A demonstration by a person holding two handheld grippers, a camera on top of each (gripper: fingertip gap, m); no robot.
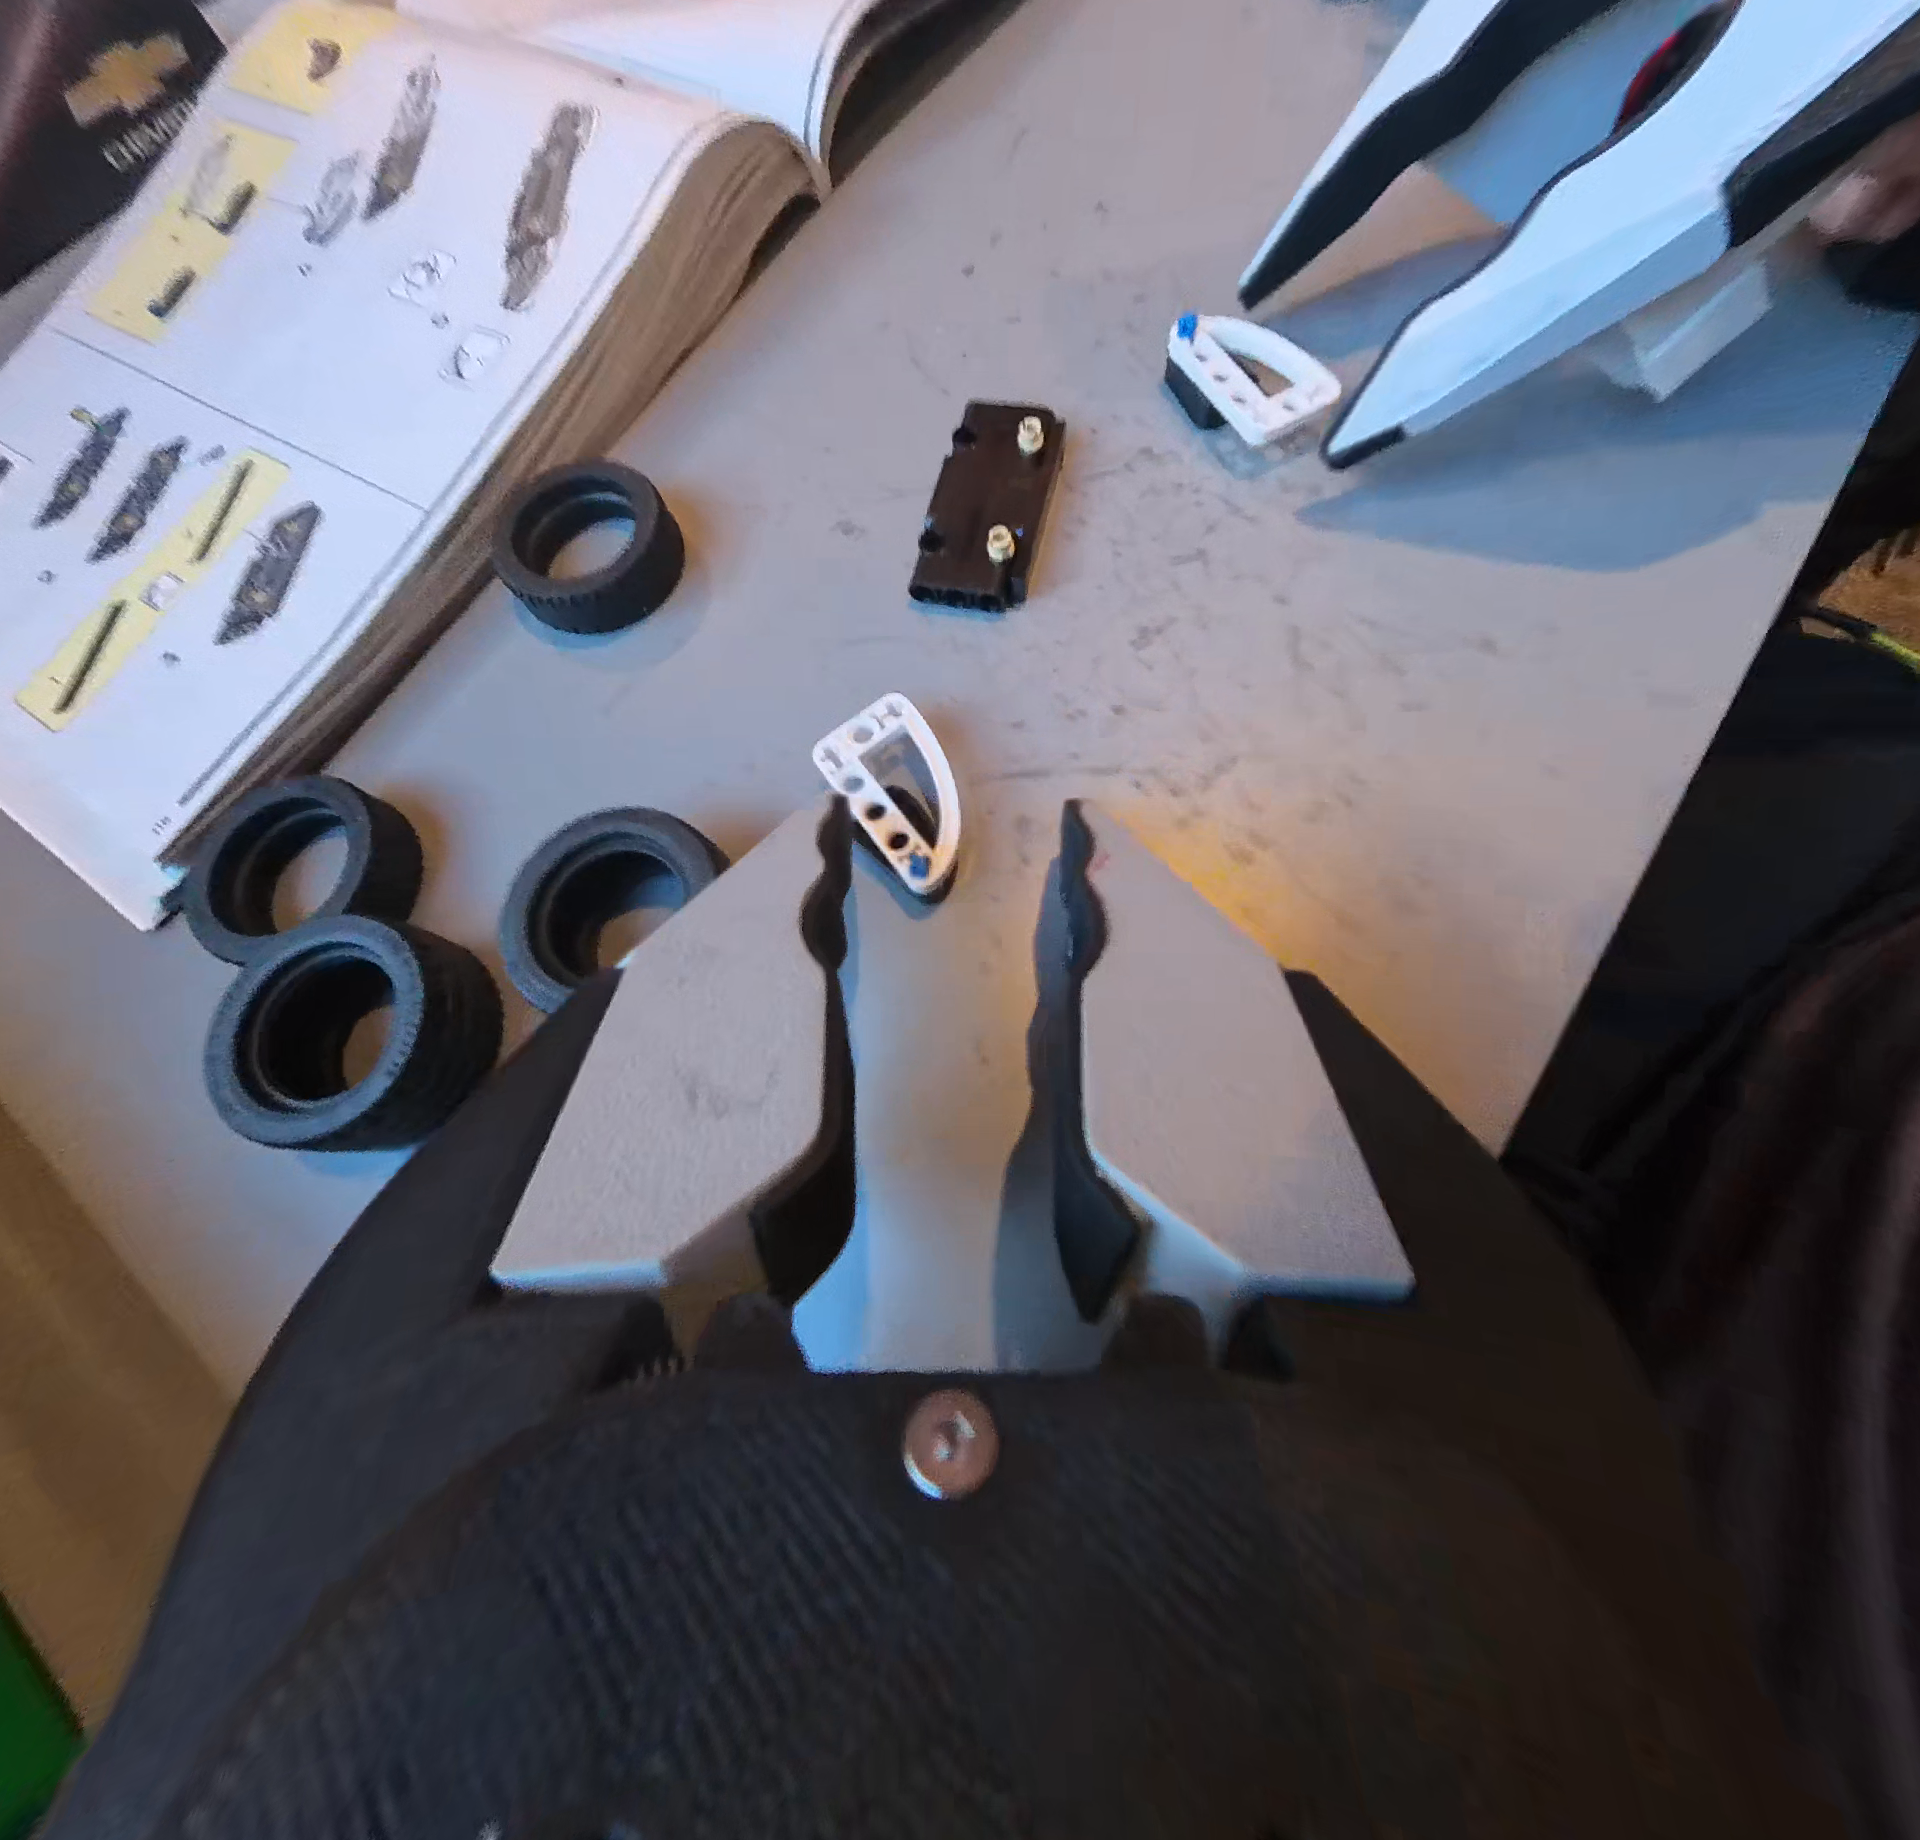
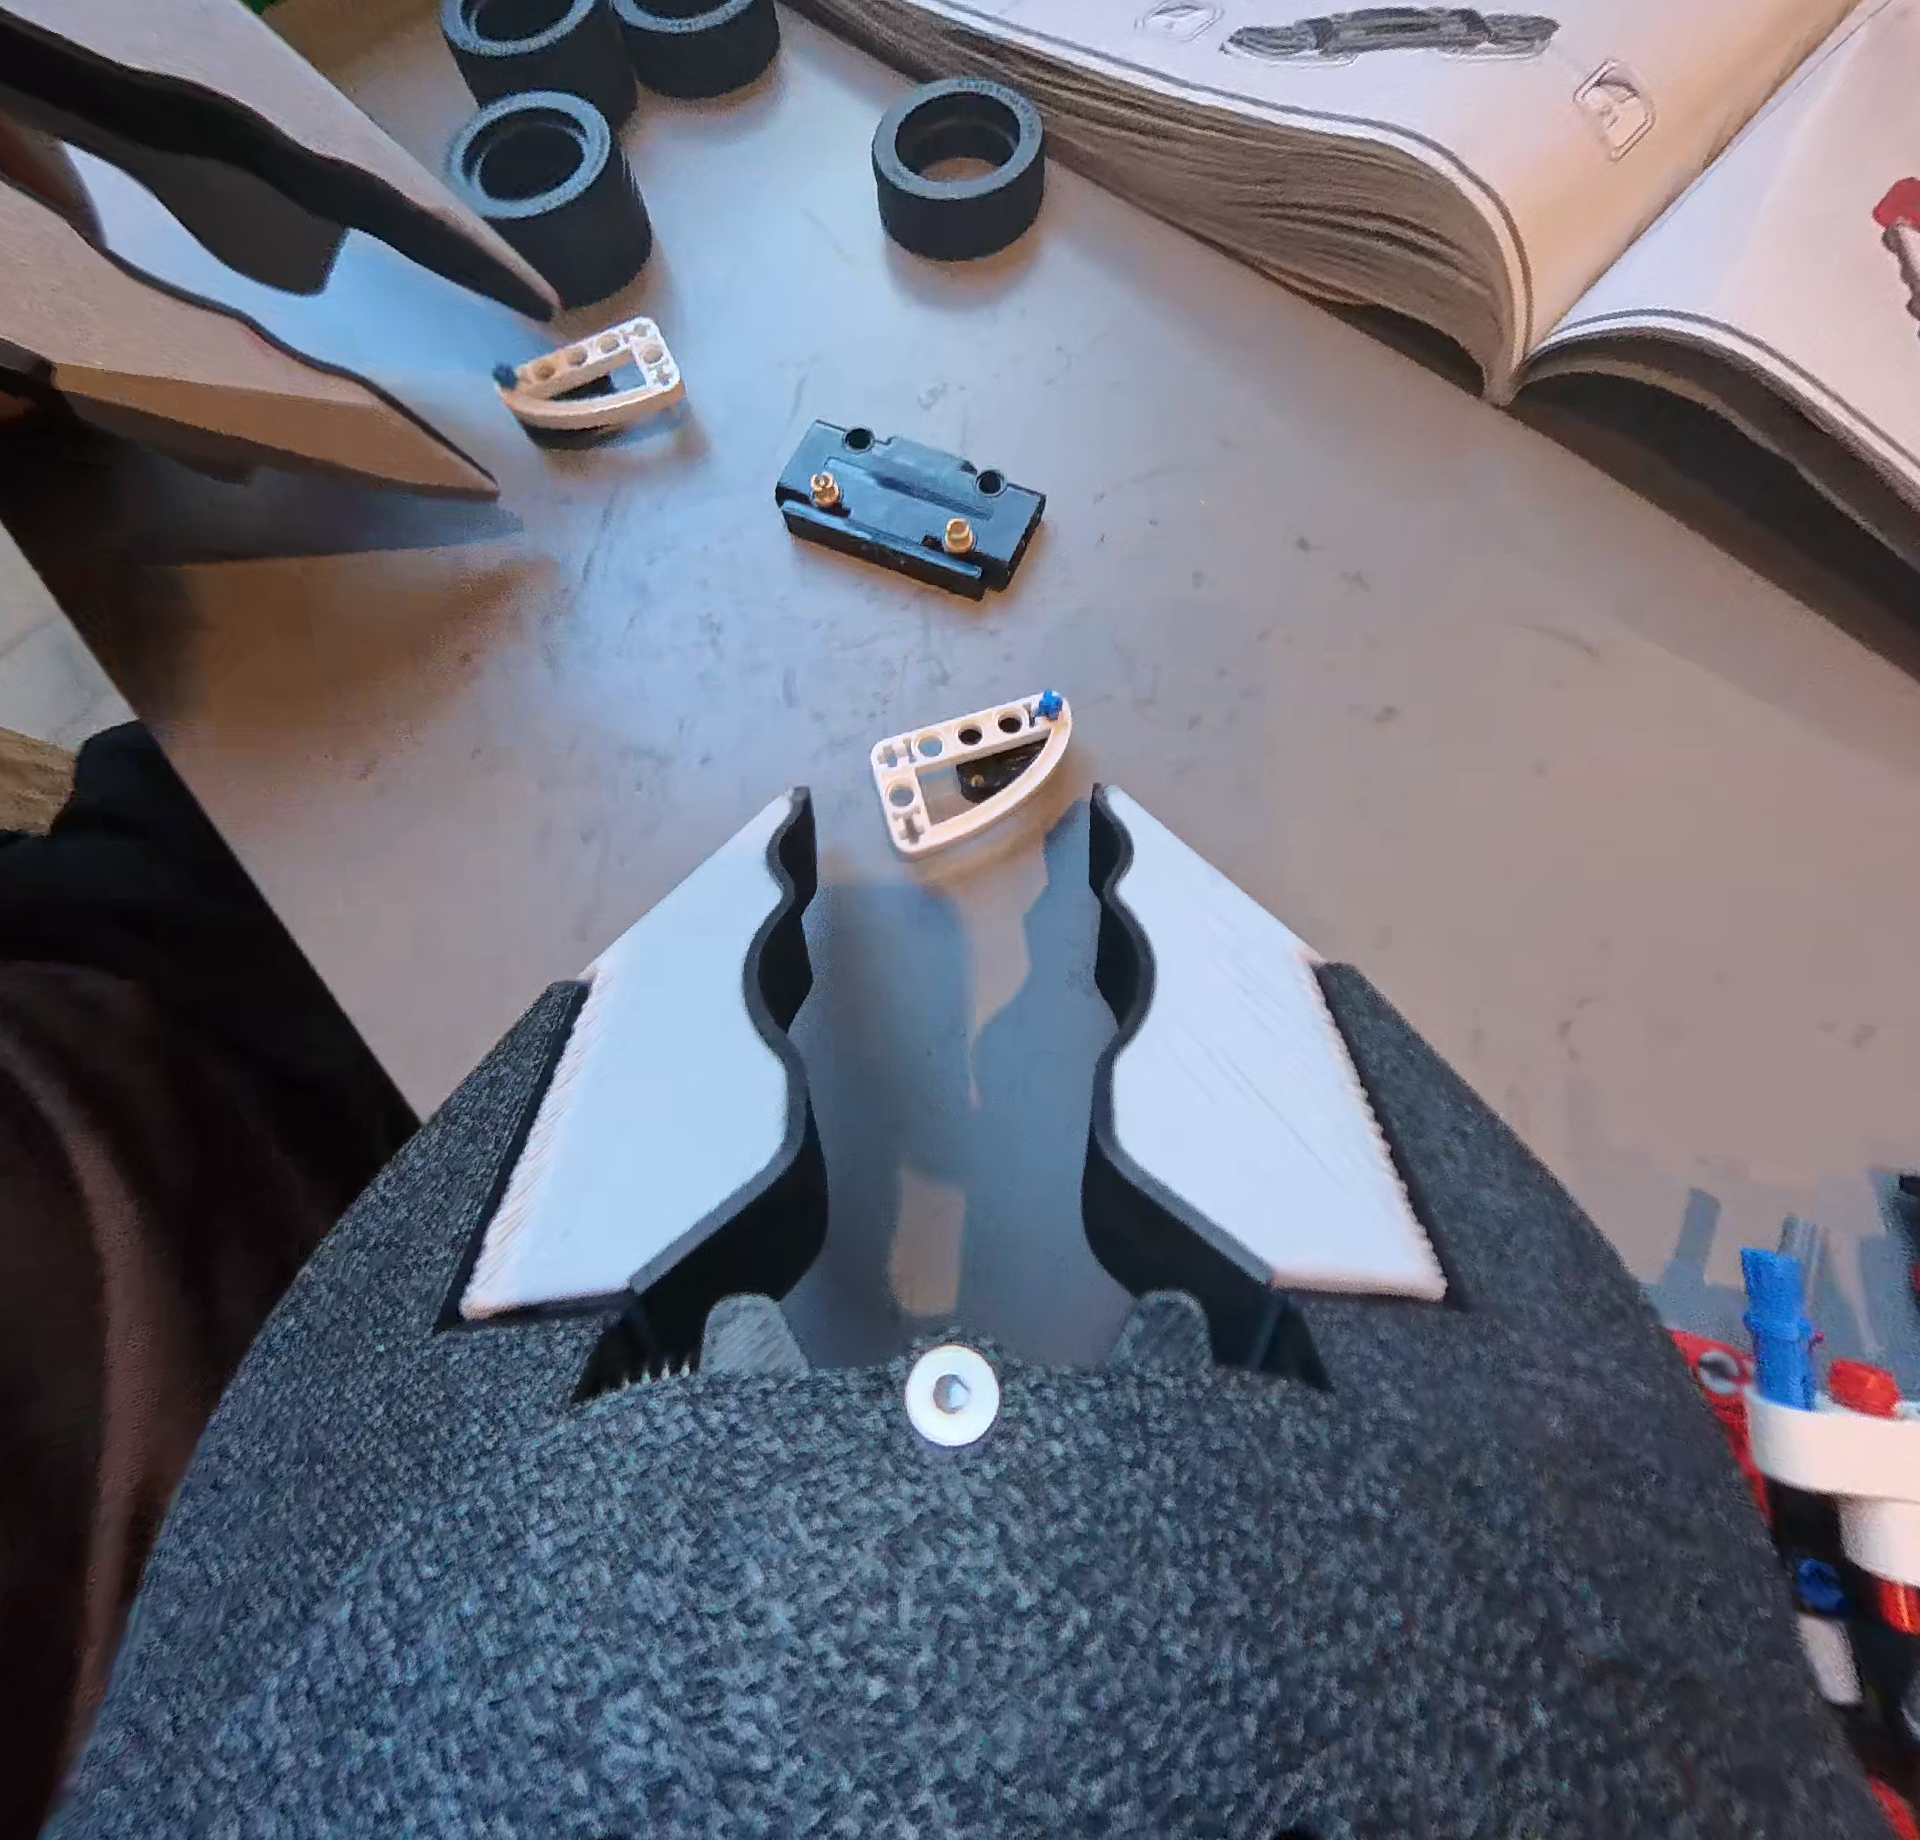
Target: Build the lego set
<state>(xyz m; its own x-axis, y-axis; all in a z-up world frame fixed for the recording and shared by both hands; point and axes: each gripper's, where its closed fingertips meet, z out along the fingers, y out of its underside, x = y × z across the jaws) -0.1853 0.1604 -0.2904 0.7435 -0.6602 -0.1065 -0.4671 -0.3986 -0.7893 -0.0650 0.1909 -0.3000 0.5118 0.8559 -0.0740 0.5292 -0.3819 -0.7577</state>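
Observation:
My left gripper [image 1: 953,814] is open and empty, low over the grey table [image 1: 1299,751]. A white curved panel with a blue pin [image 1: 868,736] lies just ahead of its tips, close to the left fingertip. My right gripper [image 2: 951,798] is open and empty, with a second white curved panel with a blue pin [image 2: 904,782] lying between and just ahead of its tips. A black block with two tan pins [image 1: 987,517] lies flat between the two panels; it also shows in the right wrist view [image 2: 909,507]. Each view shows the other gripper [image 1: 1294,377] [image 2: 520,398] open beside its panel [image 1: 1268,398] [image 2: 597,406].
Several black tyres [image 1: 587,543] [image 2: 956,169] stand near the open instruction book [image 1: 312,336] [image 2: 1351,76]. A dark box [image 1: 83,76] sits at the far left. Red, blue and white parts [image 2: 1818,1427] lie at the right wrist view's lower right. The table edge runs along the right [image 1: 1662,803].

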